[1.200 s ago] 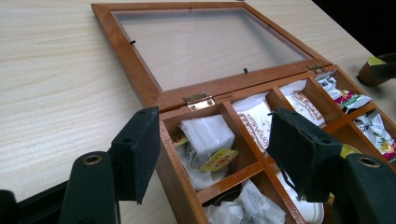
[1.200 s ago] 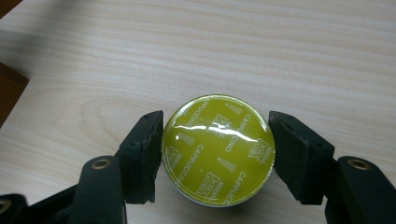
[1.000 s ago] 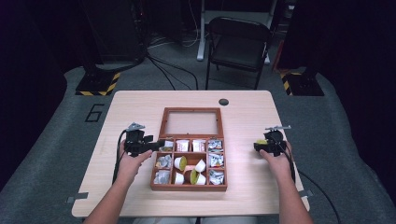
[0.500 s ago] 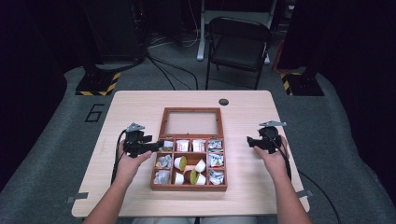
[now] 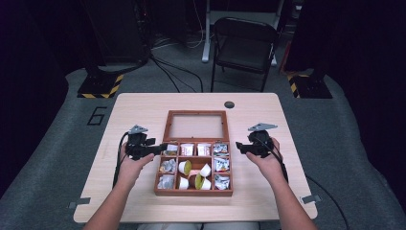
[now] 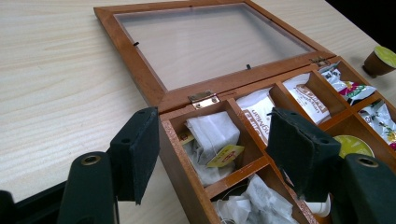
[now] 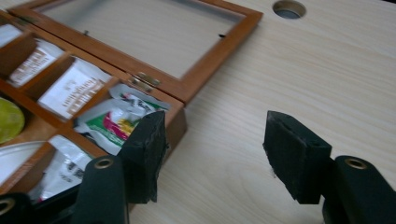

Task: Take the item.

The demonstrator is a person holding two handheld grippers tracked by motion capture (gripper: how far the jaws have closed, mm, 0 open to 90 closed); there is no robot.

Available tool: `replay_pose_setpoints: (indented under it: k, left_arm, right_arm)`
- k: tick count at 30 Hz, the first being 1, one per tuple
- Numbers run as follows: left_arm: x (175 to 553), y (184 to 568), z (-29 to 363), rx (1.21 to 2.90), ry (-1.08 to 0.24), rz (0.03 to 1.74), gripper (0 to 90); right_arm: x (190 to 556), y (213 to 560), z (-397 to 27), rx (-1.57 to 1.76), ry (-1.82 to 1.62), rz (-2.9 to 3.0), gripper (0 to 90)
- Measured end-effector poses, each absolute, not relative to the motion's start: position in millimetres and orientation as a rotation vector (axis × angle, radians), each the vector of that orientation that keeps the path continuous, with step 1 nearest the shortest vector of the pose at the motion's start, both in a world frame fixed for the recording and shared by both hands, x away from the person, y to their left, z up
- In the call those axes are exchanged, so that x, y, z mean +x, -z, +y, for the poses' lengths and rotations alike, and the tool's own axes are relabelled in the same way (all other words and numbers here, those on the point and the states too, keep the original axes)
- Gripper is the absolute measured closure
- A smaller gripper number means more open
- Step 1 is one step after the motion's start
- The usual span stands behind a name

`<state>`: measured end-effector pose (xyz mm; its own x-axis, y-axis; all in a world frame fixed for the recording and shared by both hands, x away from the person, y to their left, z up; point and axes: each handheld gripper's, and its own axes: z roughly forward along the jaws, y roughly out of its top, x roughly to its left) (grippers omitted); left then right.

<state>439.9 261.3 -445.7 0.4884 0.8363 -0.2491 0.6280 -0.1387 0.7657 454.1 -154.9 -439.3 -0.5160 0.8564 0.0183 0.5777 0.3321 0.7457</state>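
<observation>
**Wooden tea box: handling and grip points**

The wooden box (image 5: 194, 165) sits at the centre of the table (image 5: 143, 108), its glass-paned lid (image 5: 196, 126) thrown fully open and lying flat toward twelve o'clock. Nine compartments hold paper tea bags (image 6: 212, 140), foil sachets (image 7: 121, 122) and small capsules (image 5: 184, 167).

My left gripper (image 5: 160, 147) is at the box's nine o'clock side, near the far corner. In the left gripper view its fingers (image 6: 135, 151) straddle the side wall, one pad outside, one over the corner compartment; I see a gap at the outer pad, so I judge them spread, not pinching.

My right gripper (image 5: 239, 147) stands just off the three o'clock side. Its jaws have just been closing, yet nothing is between them; in the right gripper view the near pad is beside the box's corner.

Judgement: the box is stiff, moderately heavy and smooth with varnish, so pads may slip. The walls are the sound places to hold. The lid is the fragile part: glass pane, small brass hinges (image 6: 203, 97). I would take it by the wooden frame only. The contents are light and loose and would spill if the box tilts.
</observation>
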Motion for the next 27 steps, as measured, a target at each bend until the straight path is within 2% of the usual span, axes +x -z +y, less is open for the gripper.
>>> replay_pose_setpoints:
  k: [6,15,27]
  left_arm:
    - [447,442,258,1.846,-0.271,1.22,33.1]
    - [455,437,248,1.867,-0.207,1.165,30.3]
    - [461,419,242,1.878,-0.253,1.134,30.2]
  right_arm:
    - [455,431,-145,1.245,-1.088,2.26,40.8]
    - [463,420,-140,1.279,-1.213,2.306,33.0]
    - [457,390,-135,1.246,-1.296,2.256,33.9]
